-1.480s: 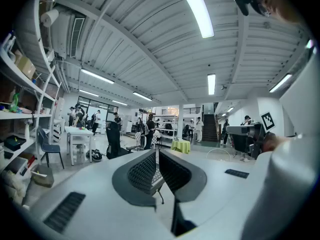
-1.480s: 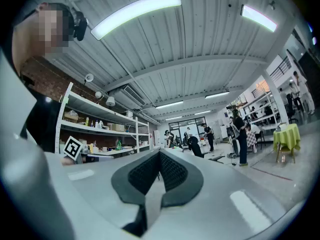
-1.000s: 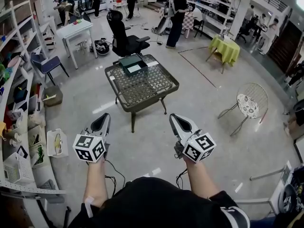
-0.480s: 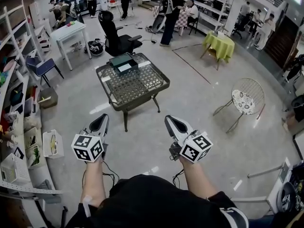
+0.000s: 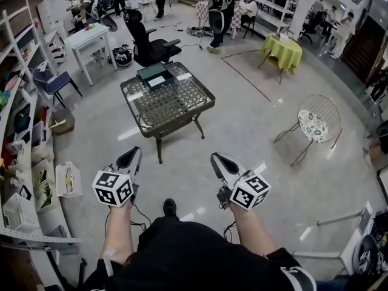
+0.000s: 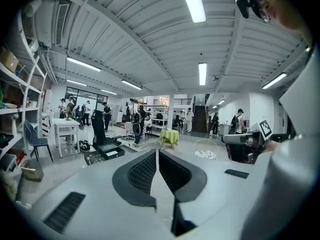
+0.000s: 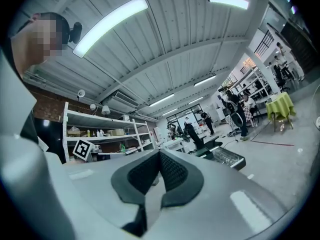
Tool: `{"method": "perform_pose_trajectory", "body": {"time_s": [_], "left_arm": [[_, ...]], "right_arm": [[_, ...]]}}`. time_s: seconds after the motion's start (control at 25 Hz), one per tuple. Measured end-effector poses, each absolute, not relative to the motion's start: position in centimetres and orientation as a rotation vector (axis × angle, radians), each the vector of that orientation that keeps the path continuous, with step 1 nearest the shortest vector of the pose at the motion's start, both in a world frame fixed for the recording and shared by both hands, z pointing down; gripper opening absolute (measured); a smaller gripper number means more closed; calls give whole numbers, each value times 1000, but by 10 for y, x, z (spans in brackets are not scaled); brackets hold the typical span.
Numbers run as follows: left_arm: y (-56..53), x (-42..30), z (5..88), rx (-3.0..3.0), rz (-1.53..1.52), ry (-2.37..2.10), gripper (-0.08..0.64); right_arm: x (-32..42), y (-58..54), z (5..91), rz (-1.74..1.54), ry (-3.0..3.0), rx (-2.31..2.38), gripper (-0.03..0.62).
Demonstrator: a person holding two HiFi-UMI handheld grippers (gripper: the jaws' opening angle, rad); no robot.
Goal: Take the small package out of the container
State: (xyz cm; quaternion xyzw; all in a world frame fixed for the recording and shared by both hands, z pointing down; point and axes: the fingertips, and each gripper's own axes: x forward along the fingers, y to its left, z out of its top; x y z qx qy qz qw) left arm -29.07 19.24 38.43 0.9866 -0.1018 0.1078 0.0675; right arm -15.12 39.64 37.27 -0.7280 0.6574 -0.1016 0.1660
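Note:
A dark green container [image 5: 153, 74] sits at the far corner of a low mesh-topped table [image 5: 182, 105] ahead of me. A pale patch shows on top of the container; no small package can be made out from here. My left gripper [image 5: 130, 156] and right gripper [image 5: 216, 158] hang over the floor well short of the table, both shut and empty. In the left gripper view the jaws [image 6: 156, 151] meet at their tips, with the container [image 6: 111, 151] small in the distance. The right gripper [image 7: 160, 153] points level, its jaws closed, the table [image 7: 226, 157] beyond.
Shelves [image 5: 24, 132] and white bins [image 5: 66, 179] line the left side. A black office chair [image 5: 145, 38] and a white desk [image 5: 85, 38] stand behind the table. A round wire chair [image 5: 314, 126] stands at the right, and a green-clothed table [image 5: 284, 47] and people farther back.
The view has shifted as the person walks; a shoe now shows below the grippers. Both grippers sit slightly lower in the picture and stay shut.

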Motion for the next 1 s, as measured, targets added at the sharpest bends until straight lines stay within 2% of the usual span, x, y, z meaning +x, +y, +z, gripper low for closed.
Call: {"method": "perform_pose_trajectory", "body": {"time_s": [0.44, 0.76, 1.0], "left_arm": [[135, -225, 408, 2920, 316, -242, 23], [27, -188, 420, 2903, 310, -293, 23], [-35, -179, 416, 2888, 269, -321, 23]], "right_arm": [[-112, 323, 378, -336, 1909, -2096, 9], [-61, 225, 386, -397, 1951, -2120, 9], [-53, 159, 393, -462, 1985, -2106, 10]]}}
